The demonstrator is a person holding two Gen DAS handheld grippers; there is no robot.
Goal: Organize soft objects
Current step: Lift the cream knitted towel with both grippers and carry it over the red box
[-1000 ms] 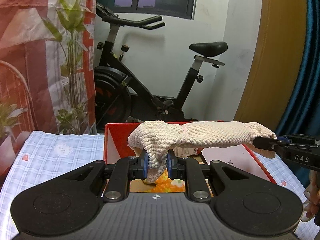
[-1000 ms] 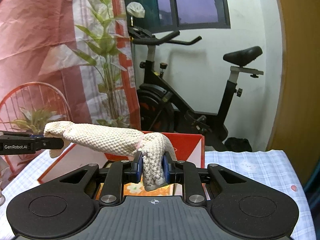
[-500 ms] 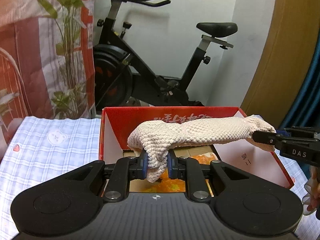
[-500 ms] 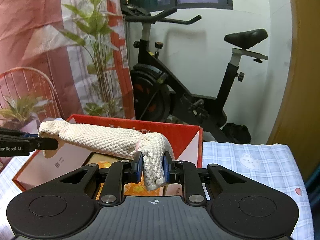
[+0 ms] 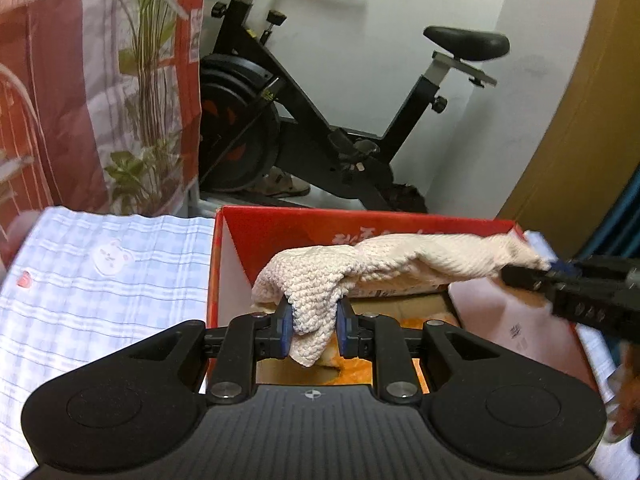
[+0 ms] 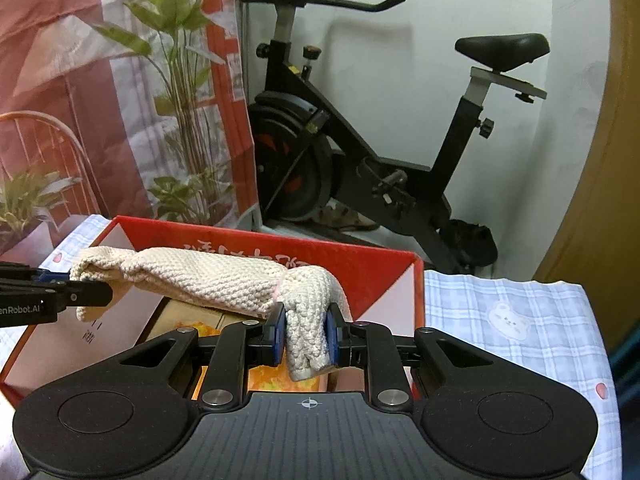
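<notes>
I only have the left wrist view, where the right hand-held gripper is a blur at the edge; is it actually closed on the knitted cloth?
Observer: Yes. In the right wrist view, the right hand-held gripper has its blue pads shut on one end of the cream knitted cloth, with a short tail hanging below them.
Operator: Thank you. Is that end over the red box?
Observer: It appears so, just inside the right wall of the red box. Beyond that wall lies the checked tablecloth, which has a bear print.
</notes>
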